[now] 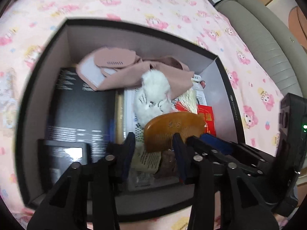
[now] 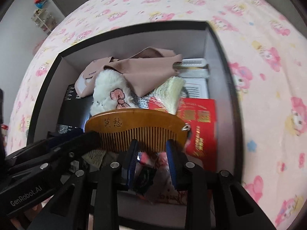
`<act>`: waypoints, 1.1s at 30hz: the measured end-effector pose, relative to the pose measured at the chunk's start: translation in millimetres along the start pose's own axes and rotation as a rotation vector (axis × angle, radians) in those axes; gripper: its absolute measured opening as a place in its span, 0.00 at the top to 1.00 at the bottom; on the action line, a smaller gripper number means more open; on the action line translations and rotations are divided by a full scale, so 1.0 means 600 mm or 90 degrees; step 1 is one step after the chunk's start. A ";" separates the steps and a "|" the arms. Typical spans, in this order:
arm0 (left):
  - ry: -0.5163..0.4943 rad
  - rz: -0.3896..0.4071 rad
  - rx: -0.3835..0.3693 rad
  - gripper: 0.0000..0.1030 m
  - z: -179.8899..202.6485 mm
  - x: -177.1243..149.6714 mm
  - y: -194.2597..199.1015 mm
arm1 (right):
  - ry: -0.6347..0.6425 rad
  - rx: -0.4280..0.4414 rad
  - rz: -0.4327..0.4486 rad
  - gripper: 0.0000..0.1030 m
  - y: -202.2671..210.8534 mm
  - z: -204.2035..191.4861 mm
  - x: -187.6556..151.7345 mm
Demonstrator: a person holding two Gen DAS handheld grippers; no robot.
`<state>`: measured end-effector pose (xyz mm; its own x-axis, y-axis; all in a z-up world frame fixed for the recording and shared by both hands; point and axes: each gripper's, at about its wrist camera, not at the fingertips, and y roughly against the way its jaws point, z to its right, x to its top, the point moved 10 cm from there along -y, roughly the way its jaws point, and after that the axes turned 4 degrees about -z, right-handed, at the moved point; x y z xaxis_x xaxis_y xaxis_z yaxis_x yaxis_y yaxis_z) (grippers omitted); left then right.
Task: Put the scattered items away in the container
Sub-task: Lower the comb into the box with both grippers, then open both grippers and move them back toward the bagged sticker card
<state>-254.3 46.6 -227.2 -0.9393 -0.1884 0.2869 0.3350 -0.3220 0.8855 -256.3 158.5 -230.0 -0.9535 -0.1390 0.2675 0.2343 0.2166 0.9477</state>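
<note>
A black box (image 1: 232,103) stands on the pink bed, filled with items. On top of the pile lies a brown wooden comb (image 2: 134,124), teeth toward both cameras. My left gripper (image 1: 154,141) hangs over the box's near side with its jaws apart; the comb's (image 1: 172,126) lower corner shows between its fingertips, with no clear squeeze on it. My right gripper (image 2: 152,147) also has its jaws apart, its tips at the comb's toothed edge and wrapped packets showing through the gap. The grippers stand close together, the left gripper (image 2: 90,136) reaching the comb's left end.
Inside the box are a pink cloth (image 2: 145,65), a white fluffy toy (image 2: 111,94), a red envelope (image 2: 199,118), a pale tassel (image 2: 170,94) and a black carton (image 1: 80,111). The pink patterned sheet (image 2: 268,76) surrounds the box. A grey cushioned edge (image 1: 268,44) borders the bed.
</note>
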 end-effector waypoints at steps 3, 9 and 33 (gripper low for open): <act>-0.016 0.035 -0.010 0.52 0.005 -0.010 0.038 | 0.023 -0.040 0.056 0.68 0.047 -0.002 -0.002; -0.088 0.079 -0.025 0.39 0.026 -0.061 0.132 | -0.034 -0.041 0.134 0.43 0.136 0.003 -0.047; -0.159 0.148 0.030 0.39 -0.038 -0.187 0.325 | 0.032 -0.020 0.182 0.43 0.236 -0.180 -0.196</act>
<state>-81.9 -16.0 -95.3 -0.8294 -0.0168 0.5584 0.5440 -0.2521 0.8003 -90.7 101.1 -108.2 -0.8373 -0.1250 0.5322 0.4989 0.2236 0.8373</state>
